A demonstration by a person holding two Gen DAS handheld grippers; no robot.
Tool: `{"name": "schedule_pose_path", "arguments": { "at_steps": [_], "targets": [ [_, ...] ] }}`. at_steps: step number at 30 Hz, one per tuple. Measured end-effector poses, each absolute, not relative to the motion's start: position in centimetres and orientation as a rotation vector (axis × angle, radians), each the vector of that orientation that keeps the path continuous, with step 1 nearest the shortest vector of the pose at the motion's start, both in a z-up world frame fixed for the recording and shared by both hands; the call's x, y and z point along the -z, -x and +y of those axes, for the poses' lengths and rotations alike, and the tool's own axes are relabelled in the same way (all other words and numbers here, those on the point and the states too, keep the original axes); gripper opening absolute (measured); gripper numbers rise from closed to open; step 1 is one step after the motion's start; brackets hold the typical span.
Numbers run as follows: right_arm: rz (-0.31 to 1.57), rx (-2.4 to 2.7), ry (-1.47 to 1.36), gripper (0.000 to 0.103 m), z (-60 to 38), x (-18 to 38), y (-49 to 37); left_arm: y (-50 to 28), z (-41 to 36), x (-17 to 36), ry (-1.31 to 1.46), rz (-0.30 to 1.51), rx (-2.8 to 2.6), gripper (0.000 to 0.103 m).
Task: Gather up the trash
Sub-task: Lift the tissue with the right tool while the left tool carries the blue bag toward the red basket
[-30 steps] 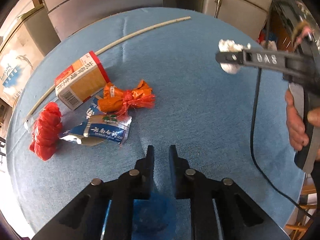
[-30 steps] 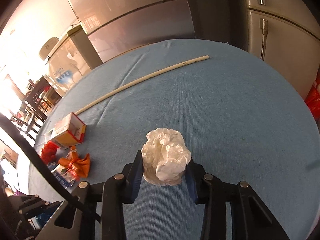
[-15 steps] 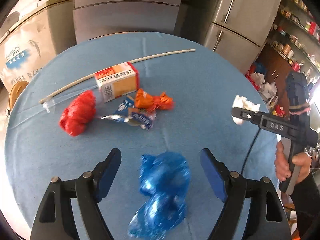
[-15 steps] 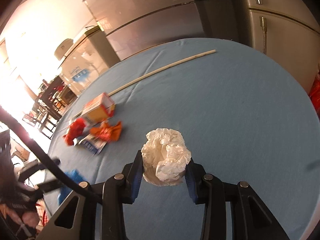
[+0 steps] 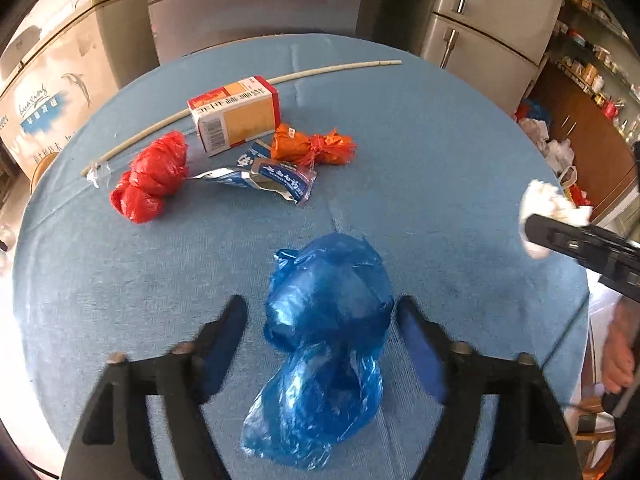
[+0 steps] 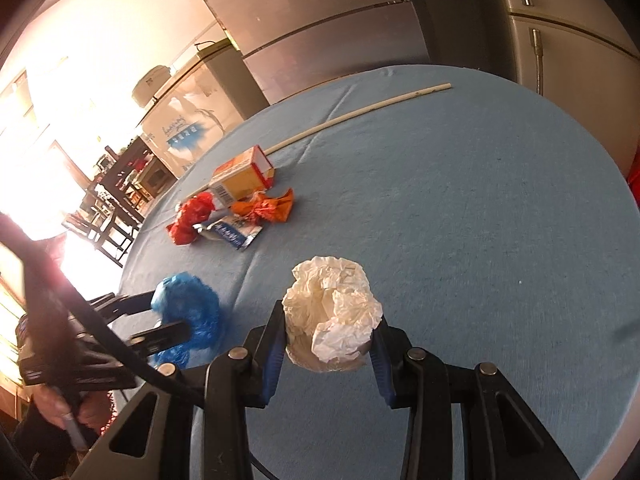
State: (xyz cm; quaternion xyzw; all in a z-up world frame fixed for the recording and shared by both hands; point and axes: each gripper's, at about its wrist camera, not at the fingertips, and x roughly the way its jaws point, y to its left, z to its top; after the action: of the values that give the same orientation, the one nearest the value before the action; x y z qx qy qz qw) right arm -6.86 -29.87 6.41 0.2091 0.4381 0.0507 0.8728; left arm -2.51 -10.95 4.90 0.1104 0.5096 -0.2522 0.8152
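Observation:
A crumpled blue plastic bag (image 5: 328, 300) lies on the blue table (image 5: 440, 160) between the jaws of my left gripper (image 5: 320, 320). Those jaws are closing, with a gap still showing at the left pad. My right gripper (image 6: 330, 336) is shut on a white crumpled paper ball (image 6: 332, 312) and holds it above the table's right side. Farther back lie a red bag (image 5: 150, 176), an orange-and-red carton (image 5: 236, 118), an orange wrapper (image 5: 310, 148) and a blue-and-silver packet (image 5: 268, 178).
A long white stick (image 5: 240, 88) lies across the far part of the table. Steel fridges (image 5: 256, 12) stand behind it and a printed cardboard box (image 5: 48, 92) at the left. A person's hand (image 5: 618, 356) grips the right tool. Chairs (image 6: 116, 200) stand beyond the left edge.
My left gripper went from shut to wide open, drew back so the blue bag came between its jaws, then narrowed. The right gripper carried the paper ball toward the table's right edge.

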Motion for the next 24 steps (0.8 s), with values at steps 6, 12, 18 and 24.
{"name": "schedule_pose_path", "arguments": {
  "at_steps": [6, 12, 18, 24],
  "targets": [
    [0.871, -0.121, -0.412, 0.041, -29.3, -8.1, 8.6, 2.6, -10.7, -4.6, -0.213, 1.079, 0.518, 0.057],
    [0.893, -0.043, -0.293, 0.041, -27.5, -9.0, 8.9, 2.9, -10.3, -5.8, -0.222, 1.061, 0.495, 0.057],
    [0.911, 0.063, -0.148, 0.041, -25.8, -10.0, 8.6, 3.9, -9.8, -8.1, -0.219, 1.026, 0.481, 0.057],
    [0.899, 0.106, -0.062, 0.041, -24.6, -11.3, 9.0, 5.1, -9.0, -10.1, -0.198, 1.002, 0.473, 0.057]
  ]
}}
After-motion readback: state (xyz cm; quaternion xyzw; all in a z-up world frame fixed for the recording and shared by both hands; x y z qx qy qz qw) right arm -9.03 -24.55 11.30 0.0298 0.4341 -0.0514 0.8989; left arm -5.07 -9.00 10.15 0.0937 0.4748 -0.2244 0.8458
